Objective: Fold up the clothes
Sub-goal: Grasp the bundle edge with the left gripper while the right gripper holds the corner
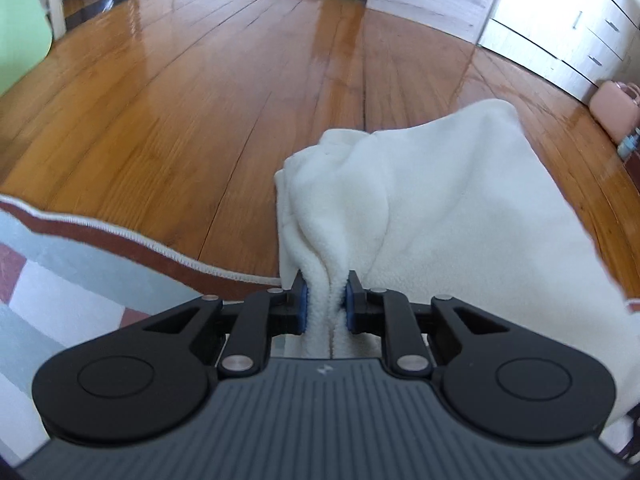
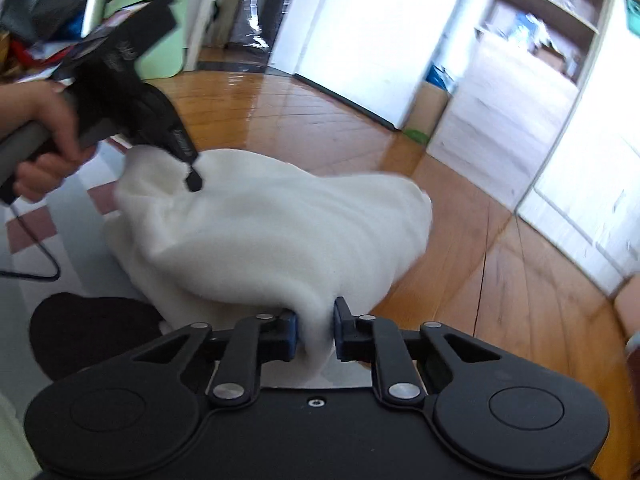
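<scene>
While the left wrist view is taken first, the left tongs are seen nearly closed, their blue pads pressed from both sides on a bunched ridge of the white fleece garment. From the grip the garment is spread forward and to the right, raised in a soft peak and draped down over the edge of the patterned rug. Part of the cloth is hung in front of the wooden floor, which is recorded as glossy and bare in the middle of the view. A pink bag is noted at the far right, beside white drawers.

Right wrist view: the right tongs are likewise nearly closed, and a fold of the same white fleece garment is pinched between the pads. The picture is blurred, yet the cloth is plainly clamped. The garment is stretched away from this grip toward the upper left, where the left tongs are seen gripping its far edge, held by a hand around the handle. The cloth is thus suspended between both tongs, above the rug and partly over the wooden floor. A dark rounded item is recorded at the lower left, below the garment; what it is cannot be told. A thin cable is trailed across the rug.
</scene>
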`<state>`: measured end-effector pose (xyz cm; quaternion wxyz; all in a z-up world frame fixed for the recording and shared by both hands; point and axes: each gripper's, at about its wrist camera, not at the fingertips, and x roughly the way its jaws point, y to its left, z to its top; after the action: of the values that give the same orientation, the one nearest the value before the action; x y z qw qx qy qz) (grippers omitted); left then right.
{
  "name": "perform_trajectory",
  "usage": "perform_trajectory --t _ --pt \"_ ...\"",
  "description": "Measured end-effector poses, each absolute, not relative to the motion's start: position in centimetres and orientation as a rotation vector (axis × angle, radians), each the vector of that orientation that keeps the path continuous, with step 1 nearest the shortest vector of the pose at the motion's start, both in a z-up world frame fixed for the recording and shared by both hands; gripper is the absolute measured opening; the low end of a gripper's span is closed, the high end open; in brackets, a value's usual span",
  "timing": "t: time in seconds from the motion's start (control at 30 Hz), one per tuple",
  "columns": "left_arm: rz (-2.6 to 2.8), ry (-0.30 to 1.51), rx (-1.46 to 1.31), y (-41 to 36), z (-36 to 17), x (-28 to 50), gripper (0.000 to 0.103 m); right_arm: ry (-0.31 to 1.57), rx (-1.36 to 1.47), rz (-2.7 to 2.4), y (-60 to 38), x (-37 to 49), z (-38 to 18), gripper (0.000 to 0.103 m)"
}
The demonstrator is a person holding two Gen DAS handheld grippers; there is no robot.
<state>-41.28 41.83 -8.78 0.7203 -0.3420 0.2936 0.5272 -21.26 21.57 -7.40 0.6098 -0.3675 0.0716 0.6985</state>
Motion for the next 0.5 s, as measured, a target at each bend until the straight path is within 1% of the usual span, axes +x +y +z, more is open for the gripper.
perform_trajectory --t 0.1,0.17,0.3,0.4,0.5 --pt "1.179 0.661 -0.834 42.5 -9.6 -41.3 0.018 0.172 -1.004 1.615 22.2 -21.2 -10.8 0.018" --pt "1.199 0.652 -0.848 42.4 -9.1 -41.0 0.018 0.182 -0.982 1.62 21.6 -20.8 -11.7 0.018" --pt "1.189 0.609 -0.806 41.7 -7.5 -41.5 0.019 0.215 -0.975 1.625 21.5 -20.6 -11.6 0.019" --pt "1.137 0.5 -0.773 40.2 -5.4 -43.2 0.019 0.26 -0.948 1.641 21.5 -20.3 -11.5 0.019" --pt "1.062 0.441 -0.692 38.2 -3.1 -43.4 0.019 0.321 -0.903 1.665 21.6 -19.7 -11.3 0.019"
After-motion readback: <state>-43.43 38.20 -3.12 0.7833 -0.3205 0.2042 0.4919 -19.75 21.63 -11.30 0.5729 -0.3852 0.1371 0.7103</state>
